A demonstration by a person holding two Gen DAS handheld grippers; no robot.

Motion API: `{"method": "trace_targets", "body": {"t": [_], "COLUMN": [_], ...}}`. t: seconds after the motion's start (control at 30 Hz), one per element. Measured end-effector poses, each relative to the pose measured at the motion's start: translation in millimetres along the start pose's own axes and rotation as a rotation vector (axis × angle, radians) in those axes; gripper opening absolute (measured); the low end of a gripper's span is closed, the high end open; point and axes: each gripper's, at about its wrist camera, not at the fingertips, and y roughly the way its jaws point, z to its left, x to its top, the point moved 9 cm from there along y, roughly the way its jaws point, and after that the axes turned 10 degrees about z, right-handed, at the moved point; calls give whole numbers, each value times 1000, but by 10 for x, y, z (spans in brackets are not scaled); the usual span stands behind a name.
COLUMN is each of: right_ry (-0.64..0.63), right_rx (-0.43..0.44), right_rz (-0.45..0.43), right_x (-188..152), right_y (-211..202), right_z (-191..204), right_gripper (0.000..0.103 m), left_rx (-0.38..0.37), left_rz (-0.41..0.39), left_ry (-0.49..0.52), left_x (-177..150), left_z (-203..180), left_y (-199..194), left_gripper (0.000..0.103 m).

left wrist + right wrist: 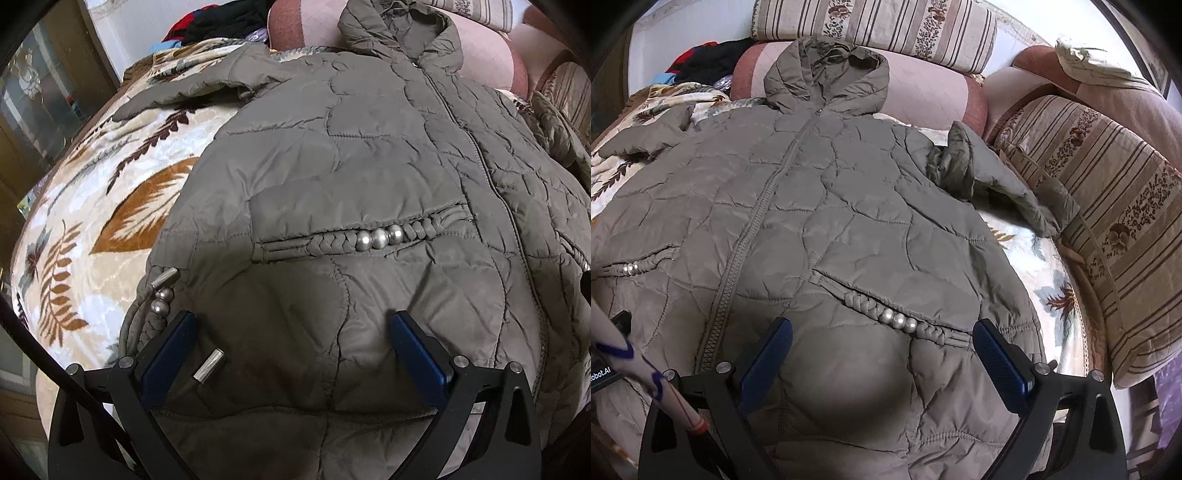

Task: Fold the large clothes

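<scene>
two grippers over one jacket (849, 206) | left gripper (291, 332) jaws wide apart, holding nothing | right gripper (882, 339) jaws wide apart, holding nothing | jacket flat, zipped, on leaf-print blanket (92, 206)

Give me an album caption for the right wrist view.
Open right tool hovers over a zipped jacket spread on a blanket.

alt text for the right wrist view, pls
An olive quilted hooded jacket lies zipped and face up on a leaf-print blanket, hood toward striped cushions. The right gripper hovers open over its lower hem, blue fingers either side of a braided pocket trim with silver beads.
</scene>
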Motion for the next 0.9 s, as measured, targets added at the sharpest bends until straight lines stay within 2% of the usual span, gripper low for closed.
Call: {"method": "trace_targets", "body": {"t": [0.23,0.37,0.63,0.9], "right_ry": [13,12,29,28], "right_rx": [18,22,48,60], "right_rz": [11,12,-12,-52], "right_x": [-20,-13,1,26], "right_y": [12,-3,-82,-222], "right_z": [-23,-16,-16,9], "right_gripper": [100,100,100,100], "left_rx": [2,-3,-21,-36], "left_rz": [8,-21,-25,-105], "left_ry": [-5,6,17,28], "left_x": [-25,-27,-71,-29], "left_z": [14,14,0,-23], "left_y": [40,36,-83,-370], "left_gripper": [103,103,103,103]}}
